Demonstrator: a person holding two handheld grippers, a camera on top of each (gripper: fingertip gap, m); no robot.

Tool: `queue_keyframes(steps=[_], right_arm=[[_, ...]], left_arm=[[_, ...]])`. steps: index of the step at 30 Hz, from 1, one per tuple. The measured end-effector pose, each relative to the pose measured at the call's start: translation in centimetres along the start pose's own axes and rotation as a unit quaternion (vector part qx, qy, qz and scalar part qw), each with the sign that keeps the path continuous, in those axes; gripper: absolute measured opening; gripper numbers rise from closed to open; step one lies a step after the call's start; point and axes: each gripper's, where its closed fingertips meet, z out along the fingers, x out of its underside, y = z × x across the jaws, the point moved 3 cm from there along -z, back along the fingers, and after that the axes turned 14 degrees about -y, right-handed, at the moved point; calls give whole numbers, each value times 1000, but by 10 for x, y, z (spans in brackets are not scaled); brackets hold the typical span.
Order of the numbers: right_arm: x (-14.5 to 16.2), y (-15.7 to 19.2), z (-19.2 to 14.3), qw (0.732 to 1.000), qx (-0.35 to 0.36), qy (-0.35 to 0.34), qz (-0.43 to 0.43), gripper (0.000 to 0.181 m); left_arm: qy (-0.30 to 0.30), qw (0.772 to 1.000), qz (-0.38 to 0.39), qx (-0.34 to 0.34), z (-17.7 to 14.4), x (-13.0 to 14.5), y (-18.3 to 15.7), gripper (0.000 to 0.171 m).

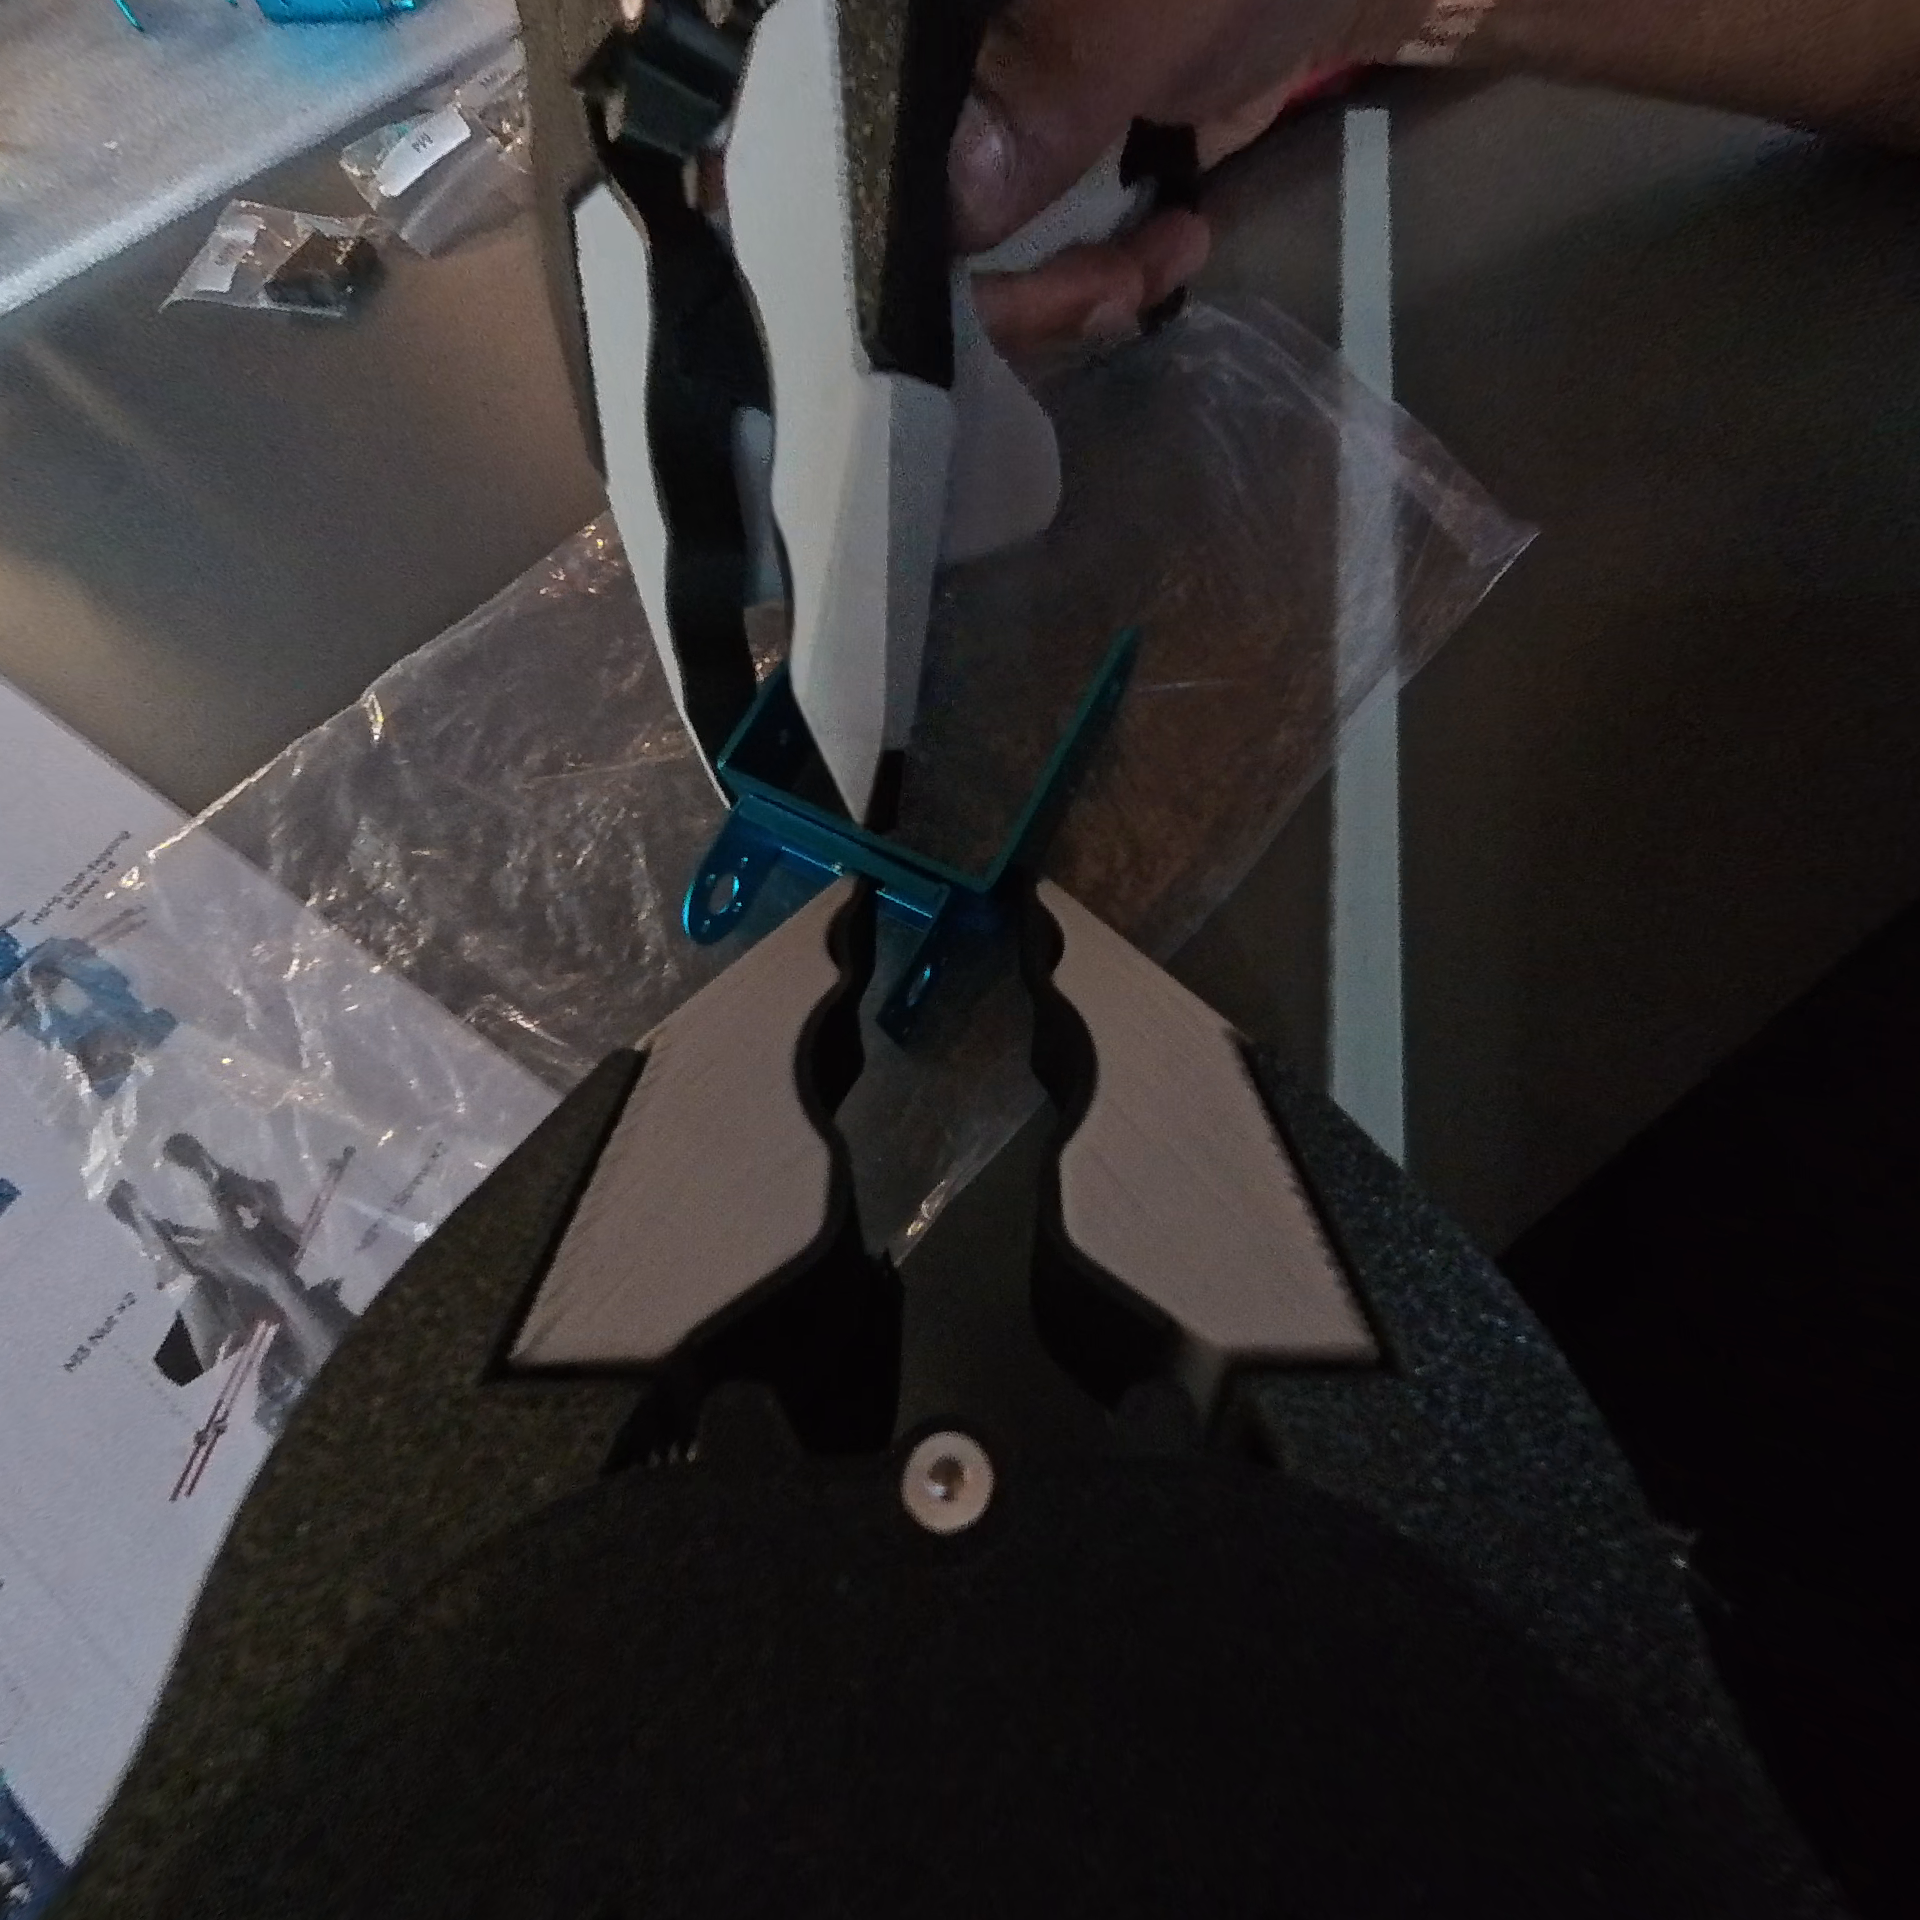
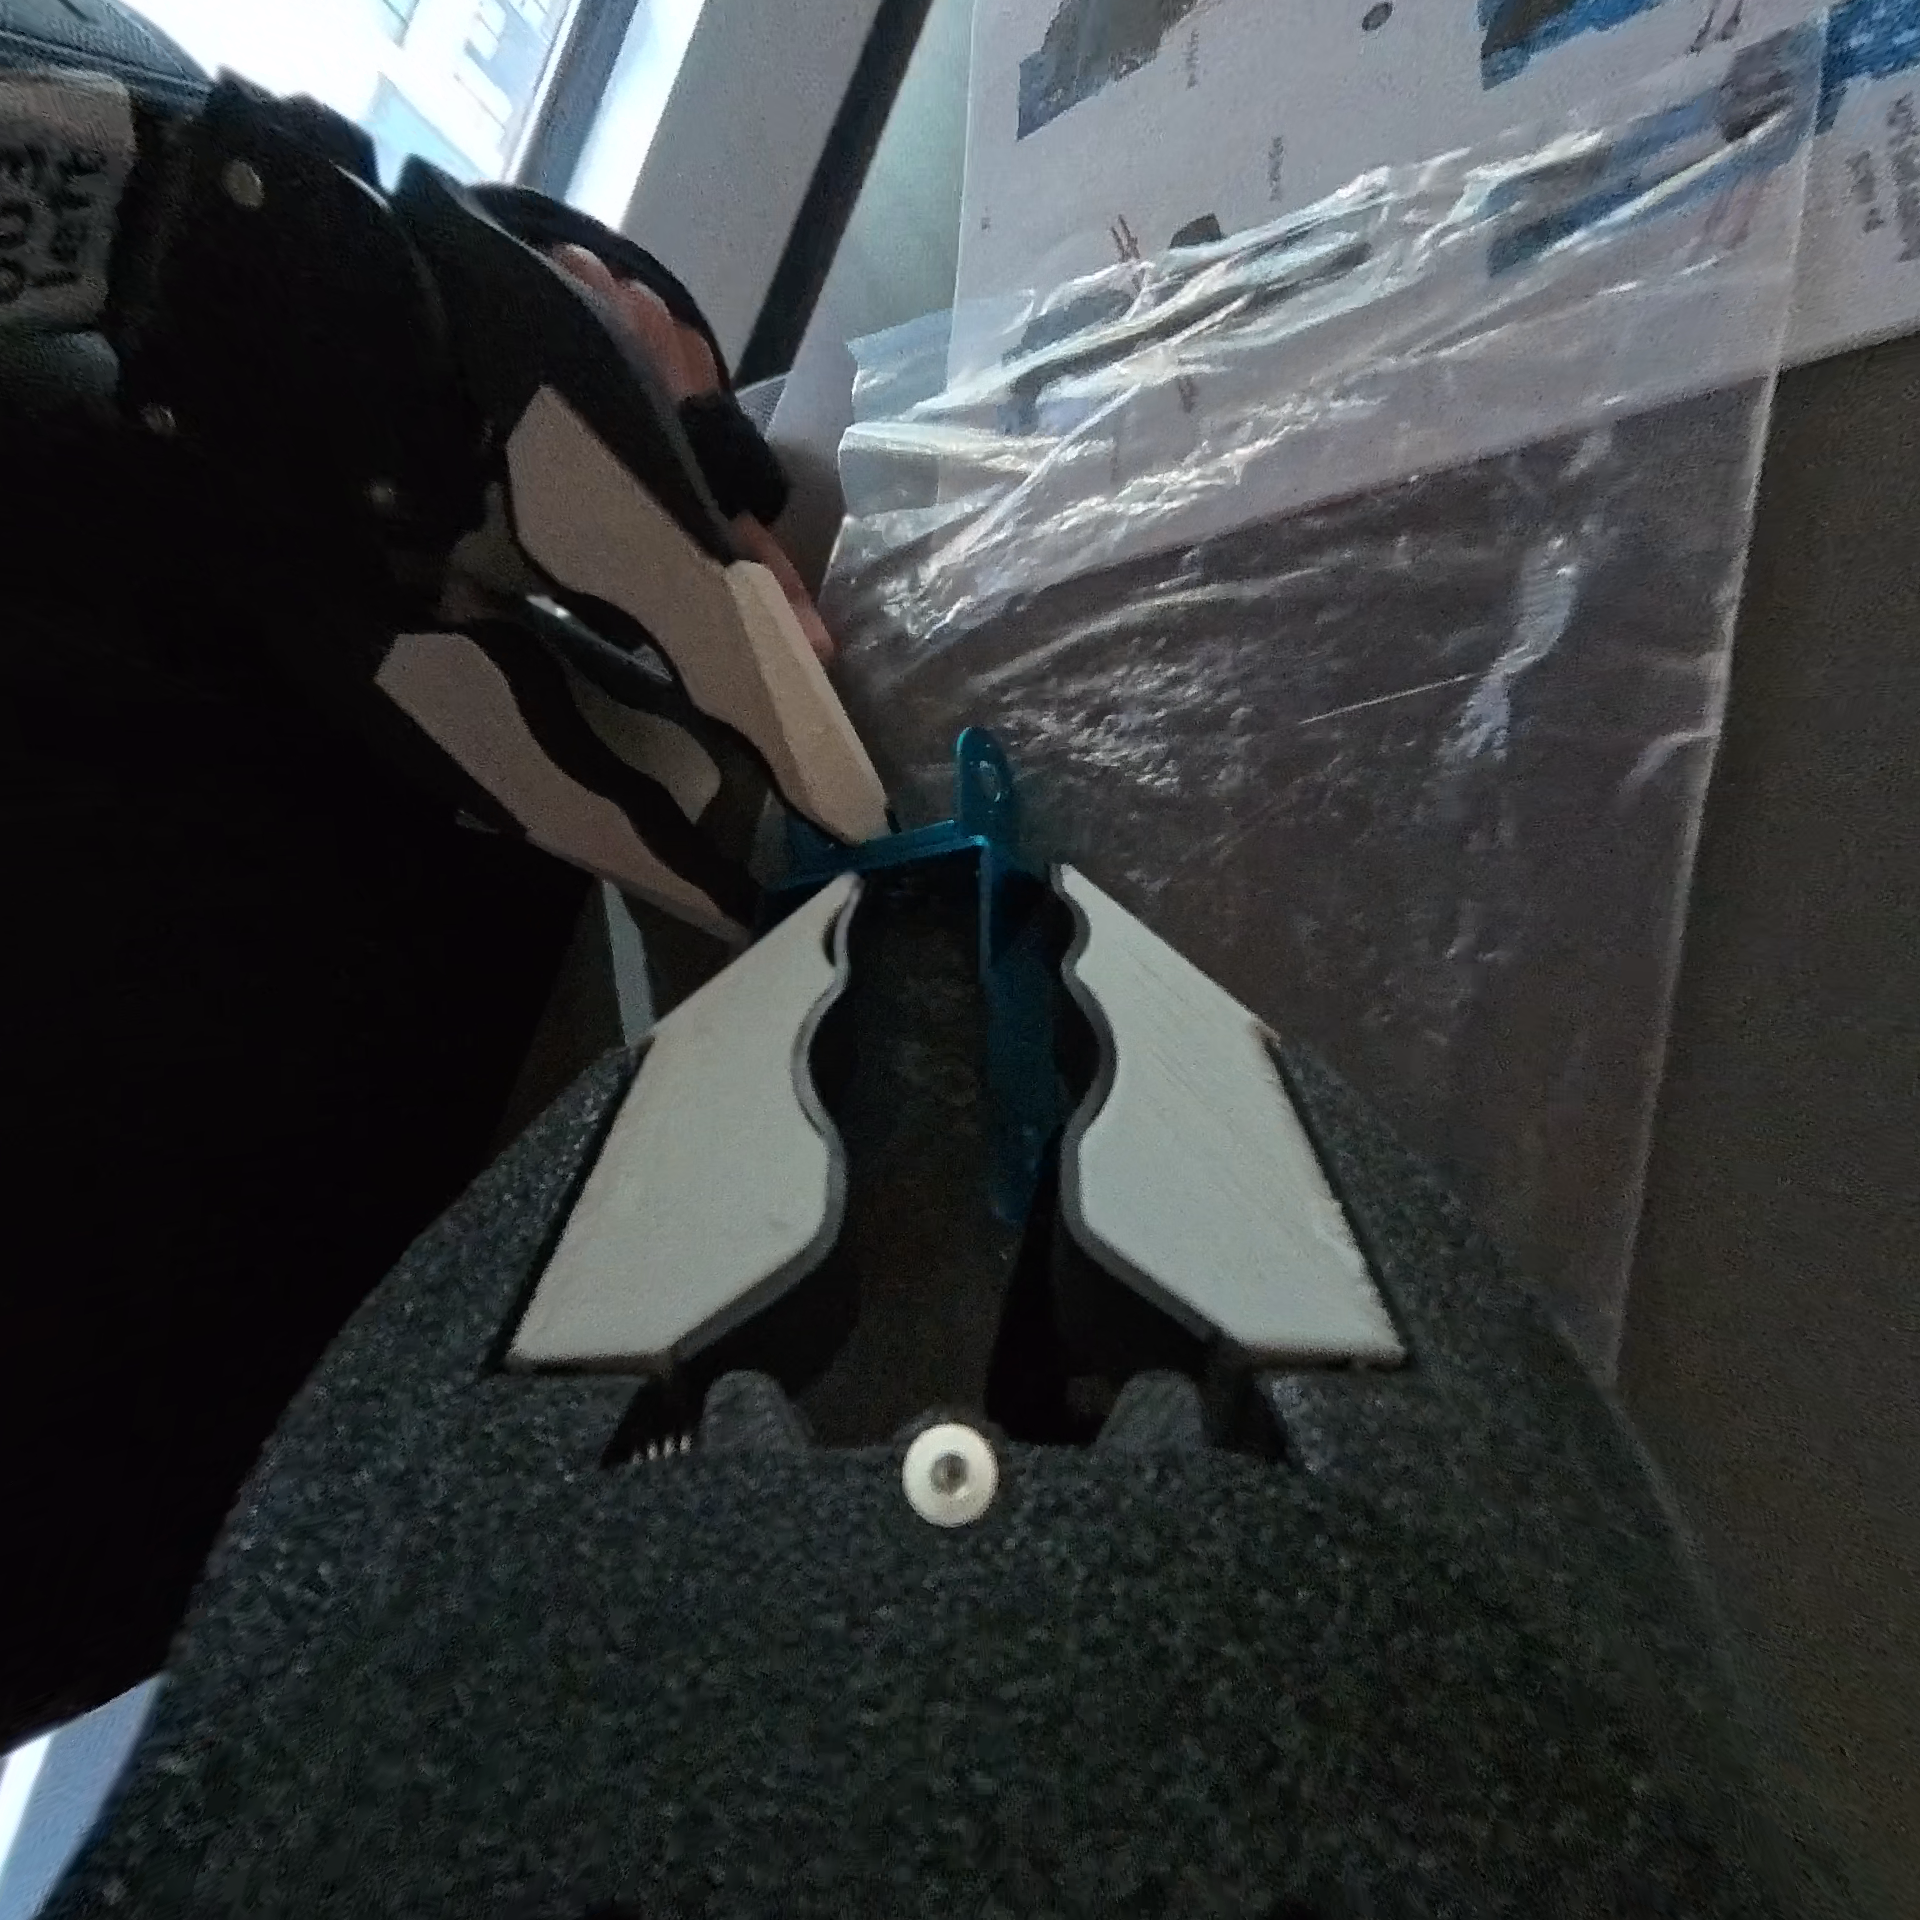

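A blue metal U-shaped bracket (image 1: 821,842) with holed tabs hangs between my two grippers above a clear plastic bag (image 1: 468,790). My left gripper (image 1: 951,899) is nearly closed, its tips against the bracket's base. My right gripper (image 1: 795,805) comes down from the top, held by a person's hand (image 1: 1091,156), with its tips around the bracket's left wall. In the right wrist view the bracket (image 2: 1023,1060) sits between the fingers of my right gripper (image 2: 956,878), one wall along the right finger. My left gripper (image 2: 800,873) clasps its far end from the left.
A printed instruction sheet (image 1: 104,1039) lies partly under the bag on the dark table (image 1: 208,468). Small bags of parts (image 1: 281,265) and blue parts (image 1: 312,10) lie at the far left. The bag (image 2: 1299,675) and sheet (image 2: 1351,104) also show in the right wrist view. Less than 4 cm separates the two grippers' tips.
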Motion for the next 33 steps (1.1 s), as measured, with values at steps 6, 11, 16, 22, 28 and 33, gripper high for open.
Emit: queue_keyframes(steps=[6, 11, 16, 22, 28, 33], right_arm=[[2, 5, 1, 999, 5, 11, -37, 42], [1, 2, 2, 999, 16, 15, -40, 37], [1, 1, 1, 1000, 6, 4, -18, 35], [2, 3, 2, 998, 18, 15, -53, 38], [1, -2, 0, 1000, 12, 5, -24, 30], [2, 1, 1, 997, 42, 21, -68, 31]], left_arm=[[1, 1000, 1, 1, 0, 0, 0, 27], [0, 1000, 0, 0, 0, 0, 0, 27], [0, 1000, -2, 1, 0, 0, 0, 27], [1, 1000, 1, 2, 0, 0, 0, 27], [0, 1000, 1, 0, 0, 0, 0, 27], [0, 1000, 2, 3, 0, 0, -1, 27]])
